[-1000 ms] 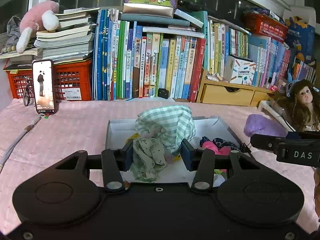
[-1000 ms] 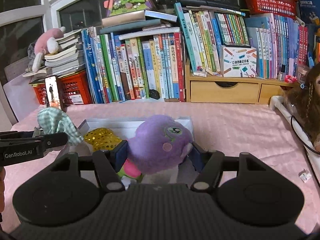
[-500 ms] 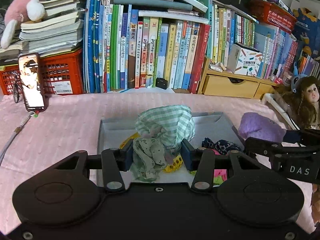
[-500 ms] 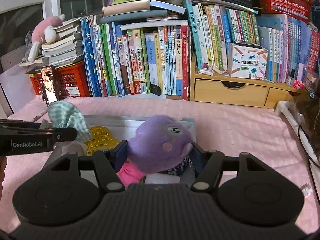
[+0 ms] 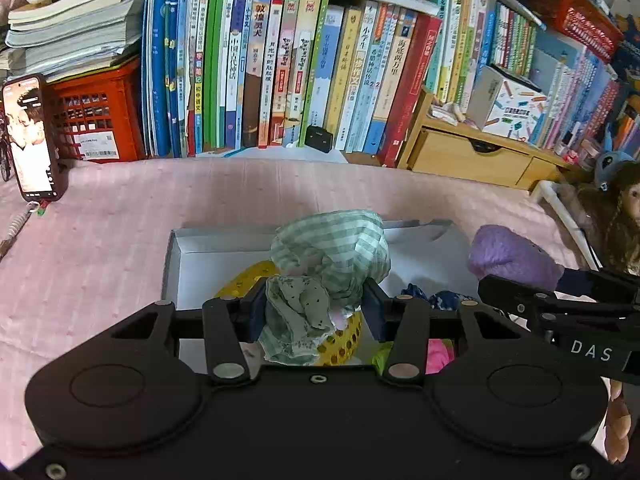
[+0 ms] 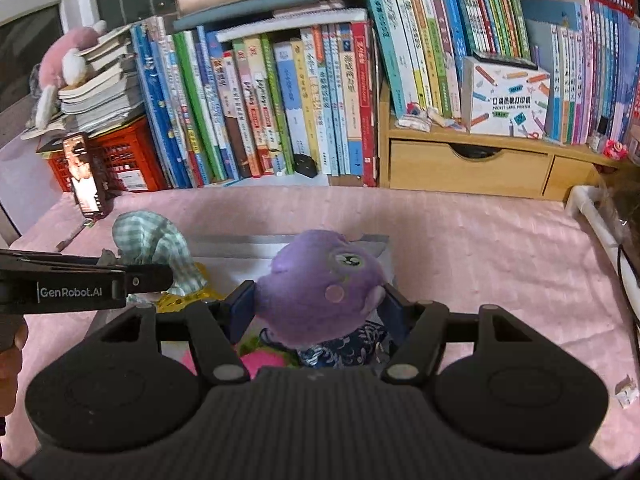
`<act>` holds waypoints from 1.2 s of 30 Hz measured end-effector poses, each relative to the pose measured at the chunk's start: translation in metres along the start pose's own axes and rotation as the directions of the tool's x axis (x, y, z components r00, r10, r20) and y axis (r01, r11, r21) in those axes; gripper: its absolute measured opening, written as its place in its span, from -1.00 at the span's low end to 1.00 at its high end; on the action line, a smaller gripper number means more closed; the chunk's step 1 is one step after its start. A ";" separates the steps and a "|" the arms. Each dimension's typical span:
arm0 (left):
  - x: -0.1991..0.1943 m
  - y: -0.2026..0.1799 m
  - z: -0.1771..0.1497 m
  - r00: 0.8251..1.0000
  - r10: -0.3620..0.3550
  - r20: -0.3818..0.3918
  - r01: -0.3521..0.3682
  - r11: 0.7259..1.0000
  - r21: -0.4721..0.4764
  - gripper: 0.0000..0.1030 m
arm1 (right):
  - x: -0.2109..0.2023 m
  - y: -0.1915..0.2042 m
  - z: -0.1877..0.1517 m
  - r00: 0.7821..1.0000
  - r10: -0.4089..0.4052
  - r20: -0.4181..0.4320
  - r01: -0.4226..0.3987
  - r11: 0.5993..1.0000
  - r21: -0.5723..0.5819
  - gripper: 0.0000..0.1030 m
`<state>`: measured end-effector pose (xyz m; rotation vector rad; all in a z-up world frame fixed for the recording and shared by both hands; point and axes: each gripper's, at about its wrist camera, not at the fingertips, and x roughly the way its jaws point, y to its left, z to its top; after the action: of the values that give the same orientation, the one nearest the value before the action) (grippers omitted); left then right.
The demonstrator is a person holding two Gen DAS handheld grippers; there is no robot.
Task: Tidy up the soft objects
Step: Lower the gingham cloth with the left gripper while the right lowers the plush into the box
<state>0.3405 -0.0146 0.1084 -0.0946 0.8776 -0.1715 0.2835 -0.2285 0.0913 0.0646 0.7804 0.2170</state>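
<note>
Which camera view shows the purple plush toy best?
The right wrist view: the purple plush toy sits centred between the right gripper pads, with its eye and cheek spot visible. The left wrist view shows only its rounded back at the right edge, partly behind the other gripper's finger.

Upright books (image 5: 280,72), red crate (image 5: 96,120), propped phone (image 5: 30,138), wooden drawers (image 6: 468,166)

Open pink cloth (image 5: 120,240) lies left of the box (image 5: 170,264) and right (image 6: 500,260) of it. Books (image 5: 280,80), crate (image 5: 96,116), phone (image 5: 30,136) and drawers (image 6: 468,164) wall off the back; a doll (image 5: 616,216) blocks the right edge.
</note>
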 end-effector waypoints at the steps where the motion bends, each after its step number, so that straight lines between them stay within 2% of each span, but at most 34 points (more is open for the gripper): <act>1: 0.003 0.000 0.002 1.000 -0.004 -0.008 0.004 1.000 -0.002 -0.11 | 0.003 -0.001 0.001 1.000 -0.003 -0.005 0.003 1.000 0.001 0.35; 17: 0.043 -0.007 0.020 0.989 -0.080 -0.122 0.074 0.996 -0.053 -0.11 | 0.045 -0.007 0.004 0.995 -0.003 -0.099 0.001 1.000 -0.022 0.37; 36: 0.070 -0.014 0.017 0.987 -0.045 -0.154 0.043 0.999 -0.017 -0.09 | 0.074 -0.023 0.000 0.990 0.004 -0.139 -0.001 1.000 0.017 0.37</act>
<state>0.3959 -0.0413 0.0678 -0.1147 1.0320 -0.2167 0.3379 -0.2353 0.0370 0.0665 0.9210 0.2191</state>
